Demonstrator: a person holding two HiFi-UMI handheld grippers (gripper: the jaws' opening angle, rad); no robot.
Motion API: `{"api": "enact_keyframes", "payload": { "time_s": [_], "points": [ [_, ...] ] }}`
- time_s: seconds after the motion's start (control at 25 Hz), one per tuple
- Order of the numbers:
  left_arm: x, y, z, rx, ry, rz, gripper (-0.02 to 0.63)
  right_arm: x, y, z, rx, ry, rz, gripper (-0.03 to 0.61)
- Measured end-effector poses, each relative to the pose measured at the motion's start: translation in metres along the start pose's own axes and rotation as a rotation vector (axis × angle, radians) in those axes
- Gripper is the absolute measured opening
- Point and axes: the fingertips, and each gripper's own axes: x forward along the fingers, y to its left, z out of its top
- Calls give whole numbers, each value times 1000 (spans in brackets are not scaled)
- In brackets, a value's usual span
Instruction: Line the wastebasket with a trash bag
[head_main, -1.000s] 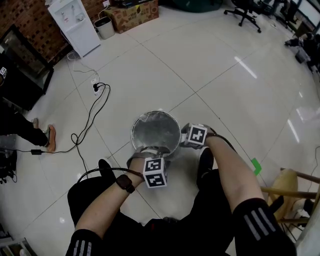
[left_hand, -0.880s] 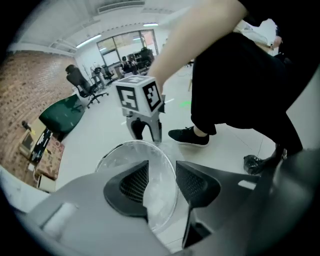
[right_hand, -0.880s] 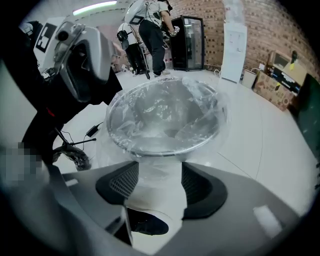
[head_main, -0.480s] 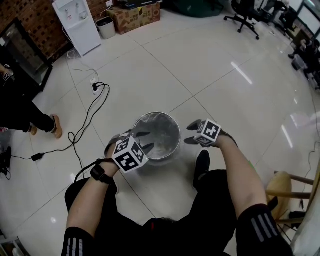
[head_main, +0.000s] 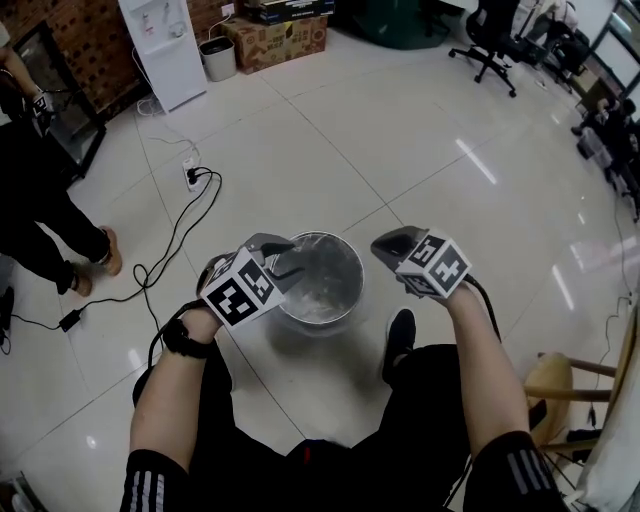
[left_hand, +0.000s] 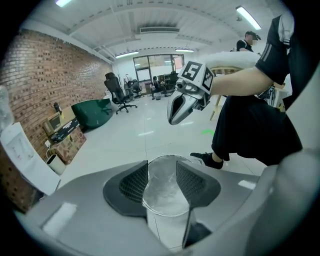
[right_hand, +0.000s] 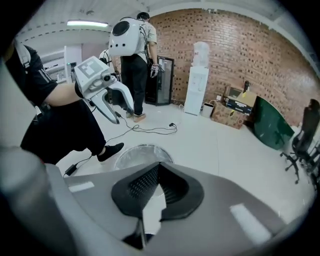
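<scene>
The left claw (left_hand: 161, 170) stood partly open and empty, its pads apart with only air between them; through that gap, well below, showed the mouth of the wastebasket (head_main: 322, 320); the right claw (right_hand: 159, 167) was closed pad to pad, and no film or anything else could be seen pinched in it. In the head view the left claw hung over the basket's rim at about nine o'clock and the right one hovered off the rim at about two o'clock, neither touching it. The wastebasket stood upright on the tiled floor (head_main: 420, 180) just ahead of the person's knees, with the clear trash bag (head_main: 318, 290) already down inside it and its film apparently turned over the rim; a shoe (head_main: 398, 335) sat near it at five o'clock and a black cable (head_main: 185, 225) trailed away at ten o'clock. The lining looked all but finished; to finish it well, each claw would likely need to check the rim all round, pinch only the thin film, draw any slack outward evenly and avoid tipping the light basket.
</scene>
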Motion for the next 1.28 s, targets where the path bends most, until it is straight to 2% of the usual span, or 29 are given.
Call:
{"api": "enact_keyframes", "payload": {
  "time_s": [0.24, 0.44, 0.52, 0.8, 1.0, 1.28],
  "points": [
    [-7, -5, 6, 0, -29, 3, 170, -16, 23, 49, 80, -202, -13, 6],
    [-5, -6, -5, 3, 4, 9, 170, 12, 23, 40, -19, -114, 4, 6],
    [-5, -6, -11, 14, 25, 5, 170, 12, 19, 42, -22, -107, 16, 6],
    [-3, -4, -13, 19, 28, 9, 170, 9, 24, 54, -41, -145, 47, 6],
    [-1, -6, -9, 19, 27, 11, 170, 11, 28, 48, -41, -137, 59, 6],
    [-8, 2, -10, 13, 16, 18, 170, 11, 26, 58, -37, -154, 52, 6]
  ]
}}
